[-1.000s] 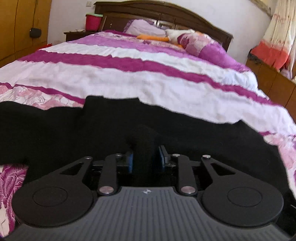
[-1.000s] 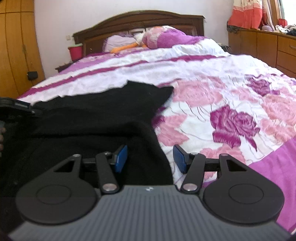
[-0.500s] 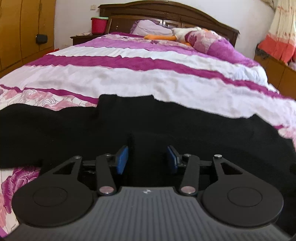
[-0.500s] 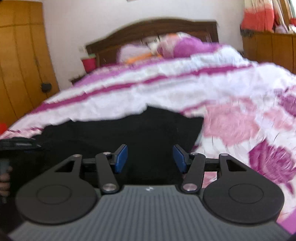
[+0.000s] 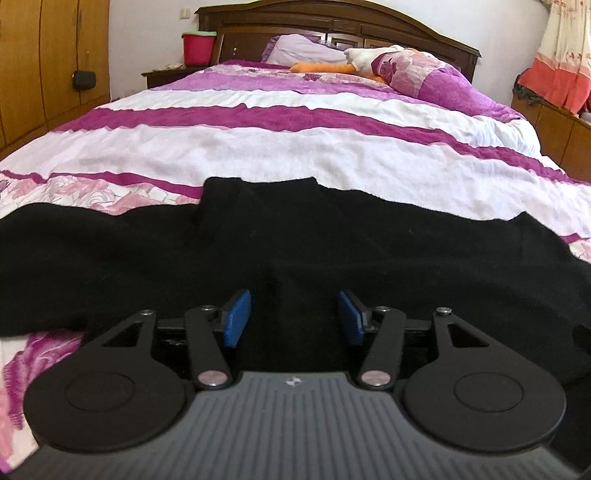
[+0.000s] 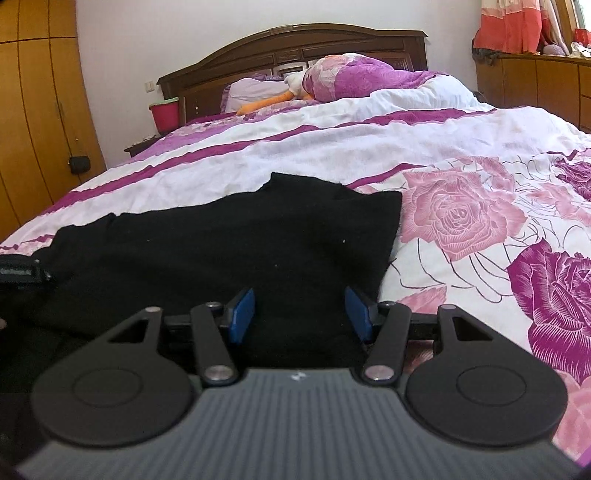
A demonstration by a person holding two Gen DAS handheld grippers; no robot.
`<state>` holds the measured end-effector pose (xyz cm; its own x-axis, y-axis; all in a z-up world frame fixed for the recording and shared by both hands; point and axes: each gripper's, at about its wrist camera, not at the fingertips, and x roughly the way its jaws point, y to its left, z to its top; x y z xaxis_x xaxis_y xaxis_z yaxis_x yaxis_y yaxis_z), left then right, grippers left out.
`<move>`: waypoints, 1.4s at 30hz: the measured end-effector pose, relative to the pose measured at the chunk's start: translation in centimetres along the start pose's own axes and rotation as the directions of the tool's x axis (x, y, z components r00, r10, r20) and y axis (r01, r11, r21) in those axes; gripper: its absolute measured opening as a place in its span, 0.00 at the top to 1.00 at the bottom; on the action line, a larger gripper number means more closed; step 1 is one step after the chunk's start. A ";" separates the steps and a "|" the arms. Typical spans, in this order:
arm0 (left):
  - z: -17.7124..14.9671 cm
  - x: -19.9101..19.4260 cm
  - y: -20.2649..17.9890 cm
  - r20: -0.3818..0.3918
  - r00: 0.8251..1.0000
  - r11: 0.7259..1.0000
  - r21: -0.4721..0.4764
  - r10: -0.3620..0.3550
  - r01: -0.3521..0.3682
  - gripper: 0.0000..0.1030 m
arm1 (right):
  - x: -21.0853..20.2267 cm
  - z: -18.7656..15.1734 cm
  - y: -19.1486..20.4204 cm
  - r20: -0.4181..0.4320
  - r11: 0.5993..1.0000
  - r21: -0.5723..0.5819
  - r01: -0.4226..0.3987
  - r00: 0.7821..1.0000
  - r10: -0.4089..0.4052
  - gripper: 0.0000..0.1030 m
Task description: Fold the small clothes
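A black garment lies spread across the near part of the bed, its collar pointing toward the headboard. My left gripper hovers over the garment's near middle; its jaws are opening and the blue pads stand apart from the cloth. In the right wrist view the same black garment fills the left half, its right edge ending at the floral cover. My right gripper is open low over that right part, black cloth lying between the pads without being pinched. The other gripper's body shows at the far left edge.
The bed cover has white and magenta stripes, with pink roses to the right. Pillows and an orange plush toy lie by the wooden headboard. A red bucket stands on a nightstand; wooden wardrobes line the left.
My left gripper has let go of a pinched fold of black cloth and its jaws have spread. The right gripper has shifted left, over the garment's right part.
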<state>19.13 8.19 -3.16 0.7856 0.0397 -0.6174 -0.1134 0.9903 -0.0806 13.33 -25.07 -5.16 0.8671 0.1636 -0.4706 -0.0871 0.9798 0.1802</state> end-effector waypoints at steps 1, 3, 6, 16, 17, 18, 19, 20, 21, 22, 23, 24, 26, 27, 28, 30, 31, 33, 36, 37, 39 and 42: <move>0.1 -0.5 0.2 -0.001 1.000 1.000 -0.007 0.002 -0.002 0.41 | -0.1 0.1 0.1 -0.002 1.000 -0.002 0.001 1.000 -0.001 0.46; 0.2 -1.8 0.6 -0.007 1.000 1.000 -0.025 0.007 -0.007 0.40 | -0.6 0.5 0.3 0.001 1.000 -0.006 0.005 1.000 -0.005 0.45; 0.1 -4.2 1.7 0.007 1.000 1.000 -0.025 0.015 -0.015 0.40 | -3.1 1.1 0.1 0.020 0.997 0.078 -0.002 1.000 0.000 0.43; -1.5 -11.0 7.0 0.037 0.998 0.991 -0.125 0.057 -0.052 0.38 | -12.0 1.7 0.8 0.094 0.981 0.144 -0.128 0.989 0.116 0.42; -1.8 -11.4 7.5 0.039 0.997 0.988 -0.140 0.074 -0.068 0.37 | -12.3 1.6 0.8 0.092 0.981 0.145 -0.127 0.989 0.114 0.42; -2.0 -11.8 8.0 0.040 0.995 0.985 -0.151 0.092 -0.085 0.37 | -12.7 1.4 1.0 0.087 0.982 0.143 -0.120 0.990 0.108 0.42; -2.3 -12.0 8.6 0.039 0.993 0.981 -0.161 0.112 -0.105 0.36 | -13.1 1.2 1.1 0.081 0.984 0.140 -0.110 0.992 0.099 0.42; -2.5 -12.2 9.1 0.030 0.990 0.976 -0.175 0.140 -0.132 0.36 | -13.3 1.0 1.2 0.075 0.985 0.134 -0.104 0.993 0.094 0.42; -2.7 -12.2 9.6 0.016 0.986 0.968 -0.191 0.168 -0.162 0.36 | -13.3 0.8 1.2 0.067 0.987 0.125 -0.103 0.993 0.095 0.42; -2.9 -12.2 10.3 0.004 0.981 0.959 -0.210 0.194 -0.189 0.36 | -13.1 0.6 1.2 0.056 0.988 0.117 -0.102 0.994 0.096 0.42; -3.1 -12.1 11.0 -0.005 0.977 0.950 -0.232 0.215 -0.211 0.36 | -12.9 0.5 1.3 0.044 0.989 0.115 -0.097 0.995 0.093 0.42; -3.2 -12.0 11.6 -0.013 0.972 0.939 -0.256 0.233 -0.229 0.36 | -12.7 0.3 1.3 0.032 0.989 0.117 -0.089 0.996 0.086 0.42; -3.5 -11.9 13.2 -0.029 0.963 0.911 -0.319 0.267 -0.262 0.36 | -12.3 -0.1 1.4 0.008 0.989 0.120 -0.081 0.997 0.081 0.42; -3.7 -11.8 14.0 -0.042 0.959 0.892 -0.359 0.280 -0.276 0.35 | -12.2 -0.3 1.5 0.001 0.990 0.118 -0.079 0.997 0.080 0.42; -3.8 -11.7 15.0 -0.057 0.957 0.868 -0.408 0.285 -0.283 0.33 | -12.1 -0.4 1.7 -0.005 0.990 0.115 -0.077 0.997 0.079 0.42; -4.3 -11.0 17.3 -0.071 0.961 0.807 -0.529 0.267 -0.263 0.31 | -11.9 -0.8 2.0 -0.016 0.992 0.104 -0.076 0.997 0.078 0.42; -4.6 -10.8 18.5 -0.063 0.965 0.780 -0.577 0.255 -0.244 0.31 | -11.8 -0.9 2.2 -0.023 0.992 0.101 -0.076 0.997 0.079 0.42; -4.8 -10.2 20.2 -0.041 0.964 0.734 -0.640 0.263 -0.227 0.31 | -11.4 -1.1 2.4 -0.051 0.990 0.112 -0.082 0.995 0.088 0.42; -4.1 -9.4 21.7 -0.014 0.956 0.708 -0.669 0.293 -0.227 0.30 | -11.1 -1.3 2.6 -0.071 0.989 0.115 -0.095 0.992 0.103 0.42; -3.9 -9.1 22.1 -0.012 0.956 0.700 -0.679 0.294 -0.224 0.30 | -11.0 -1.3 2.8 -0.072 0.990 0.105 -0.090 0.993 0.098 0.42; -3.5 -8.2 22.8 -0.010 0.954 0.675 -0.704 0.300 -0.220 0.29 | -10.8 -1.4 2.9 -0.081 0.992 0.097 -0.080 0.993 0.088 0.42; -2.6 -6.9 23.7 0.001 0.955 0.666 -0.717 0.298 -0.207 0.24 | -10.0 -1.5 2.6 -0.120 0.989 0.130 -0.068 0.989 0.083 0.42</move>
<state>9.44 31.01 -2.80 0.7169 0.3331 -0.6124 -0.6740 0.5558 -0.4867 3.65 -23.99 -1.28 0.7917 0.2573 -0.5541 -0.0812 0.9432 0.3221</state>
